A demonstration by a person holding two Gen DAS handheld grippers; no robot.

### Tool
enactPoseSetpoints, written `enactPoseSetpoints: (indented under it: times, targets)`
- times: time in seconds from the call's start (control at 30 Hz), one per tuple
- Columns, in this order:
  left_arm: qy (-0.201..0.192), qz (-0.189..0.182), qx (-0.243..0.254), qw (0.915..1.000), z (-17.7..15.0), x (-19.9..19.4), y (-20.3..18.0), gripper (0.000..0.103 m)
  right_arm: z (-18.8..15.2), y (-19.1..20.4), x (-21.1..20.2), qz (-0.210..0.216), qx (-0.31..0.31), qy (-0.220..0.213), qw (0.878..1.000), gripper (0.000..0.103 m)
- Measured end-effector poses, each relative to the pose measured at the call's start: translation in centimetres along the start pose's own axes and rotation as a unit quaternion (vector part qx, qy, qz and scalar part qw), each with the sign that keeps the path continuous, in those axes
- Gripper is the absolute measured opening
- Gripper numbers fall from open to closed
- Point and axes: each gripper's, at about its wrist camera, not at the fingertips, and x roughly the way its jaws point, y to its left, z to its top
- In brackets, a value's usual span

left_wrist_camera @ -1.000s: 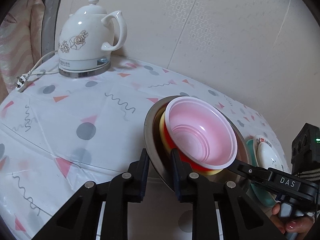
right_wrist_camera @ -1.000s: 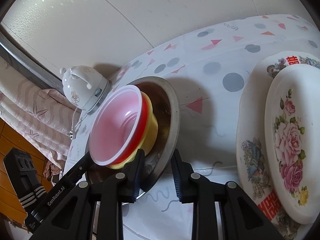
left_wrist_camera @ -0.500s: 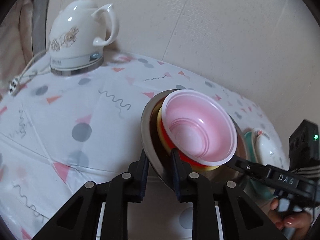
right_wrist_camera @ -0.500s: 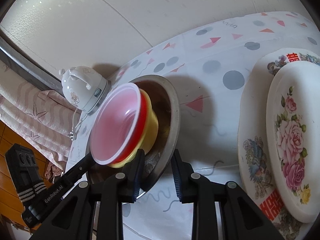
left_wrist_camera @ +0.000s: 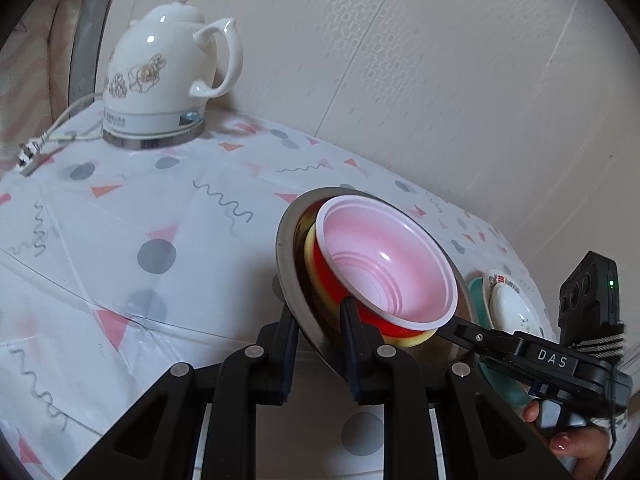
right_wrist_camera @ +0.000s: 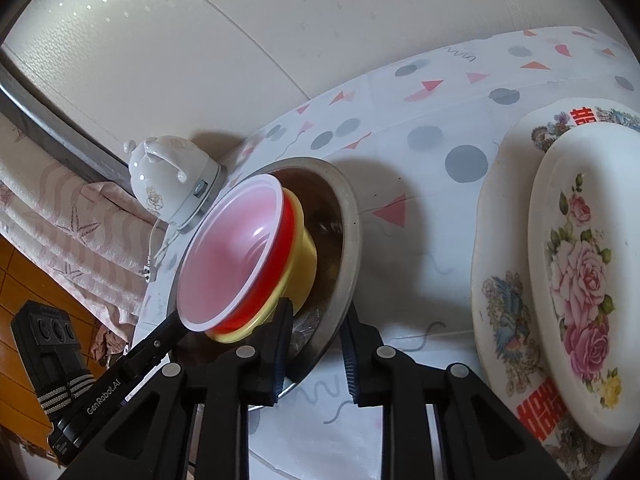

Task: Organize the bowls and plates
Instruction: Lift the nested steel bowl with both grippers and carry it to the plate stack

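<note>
I see a stack of nested bowls tilted steeply, held between my two grippers above a cloth-covered table; outermost is a dull steel bowl (left_wrist_camera: 289,276), inside it a yellow bowl (right_wrist_camera: 301,264), then a glossy red bowl (left_wrist_camera: 320,262) with a white rim and a ringed, pale pink inside.

My left gripper (left_wrist_camera: 318,344) stands narrow, its black ribbed pads clamped on the steel rim, one pad outside and one inside against the red bowl; my right gripper (right_wrist_camera: 316,350) is closing on the rim's opposite side, steel between its pads.

Writing: "DAS" on the right gripper's arm in the left view; "GenRobot.AI" on the left gripper's arm in the right view.

Right of the right gripper lie two stacked oval plates (right_wrist_camera: 576,264), smooth white with pink roses and red characters; the tablecloth (left_wrist_camera: 120,216) is shiny white plastic with grey dots, pink triangles and squiggles.

Ahead and left of the left gripper stands a glazed white kettle (left_wrist_camera: 160,80) with a floral print, on a metal base, its cord trailing left.
</note>
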Motion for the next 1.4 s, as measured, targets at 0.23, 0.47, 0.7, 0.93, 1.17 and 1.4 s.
enactPoseSetpoints:
  times: [0.23, 0.47, 0.7, 0.93, 1.17, 1.4]
  targets:
    - [-0.015, 0.007, 0.009, 0.9998, -0.2, -0.8, -0.6, 0.021, -0.3, 0.1, -0.4, 0.001, -0.005, -0.005, 1.000, 0.021]
    - [-0.017, 0.010, 0.005, 0.9998, -0.6, -1.1, -0.4, 0.021, -0.4, 0.2, -0.8, 0.003, -0.016, -0.009, 1.000, 0.019]
    - [-0.028, 0.010, 0.009, 0.9995, -0.6, -1.8, -0.8, 0.022, -0.6, 0.3, -1.6, 0.008, -0.024, -0.022, 0.999, 0.019]
    - [-0.042, 0.005, 0.015, 0.9990, -0.4, -2.7, -1.8, 0.022, -0.8, 0.2, -2.9, 0.014, -0.024, -0.033, 0.999, 0.019]
    - [-0.054, -0.005, 0.025, 0.9982, 0.0, -3.2, -3.5, 0.022, -0.4, 0.3, -5.0, 0.016, -0.027, -0.057, 0.998, 0.019]
    - [-0.057, -0.025, 0.044, 0.9971, 0.0, -3.3, -6.1, 0.022, -0.3, -1.0, -7.5, 0.013, -0.017, -0.079, 0.997, 0.019]
